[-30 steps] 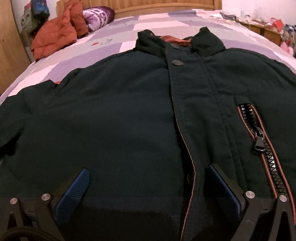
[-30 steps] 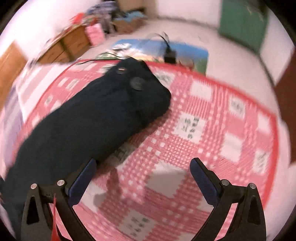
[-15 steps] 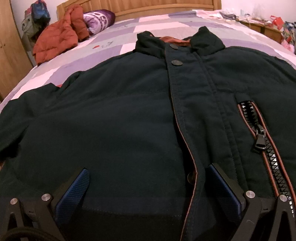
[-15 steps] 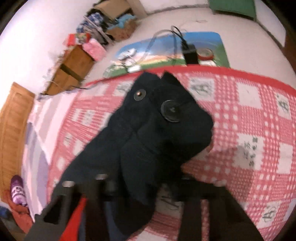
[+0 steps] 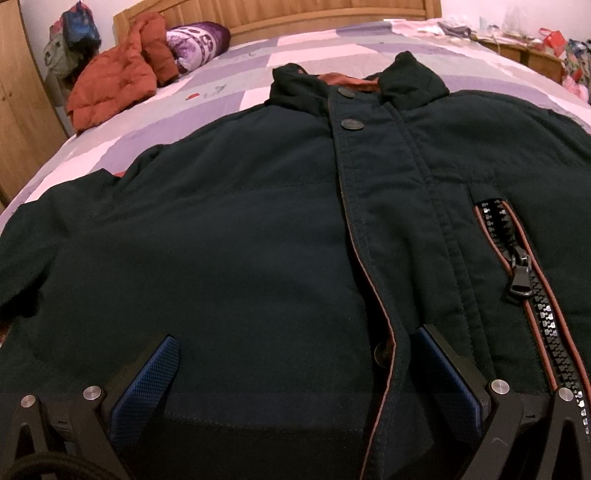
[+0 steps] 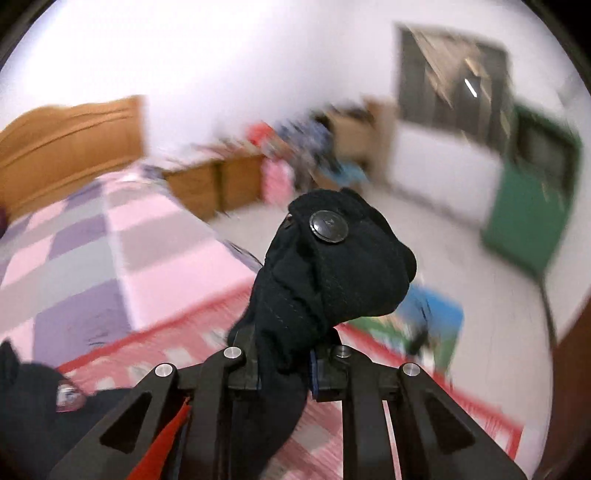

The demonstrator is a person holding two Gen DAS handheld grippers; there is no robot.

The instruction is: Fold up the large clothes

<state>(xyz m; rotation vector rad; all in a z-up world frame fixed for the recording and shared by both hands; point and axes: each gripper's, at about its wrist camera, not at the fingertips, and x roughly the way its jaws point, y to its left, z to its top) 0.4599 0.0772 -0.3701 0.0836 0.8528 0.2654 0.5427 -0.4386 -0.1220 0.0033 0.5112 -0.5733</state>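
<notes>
A dark navy jacket [image 5: 229, 236] lies spread face up on the bed, collar away from me, with snap buttons down its front and an open pocket zipper [image 5: 524, 280] at the right. My left gripper [image 5: 295, 369] is open and rests low on the jacket's hem, one finger on each side of the front placket. My right gripper [image 6: 284, 373] is shut on the jacket's sleeve cuff [image 6: 332, 269], which has a round snap button, and holds it lifted above the bed.
An orange puffer jacket [image 5: 114, 81] and a purple pillow [image 5: 195, 40] lie at the head of the bed by the wooden headboard [image 5: 280, 18]. The bedspread is lilac and pink checks [image 6: 85, 251], with a red checked cover [image 6: 207, 332] at its foot. Low wooden cabinets [image 6: 214, 181] stand along the wall.
My right gripper closed on the sleeve cuff and lifted it up off the red checked cover, swinging the view toward the room. My left gripper stayed open on the hem.
</notes>
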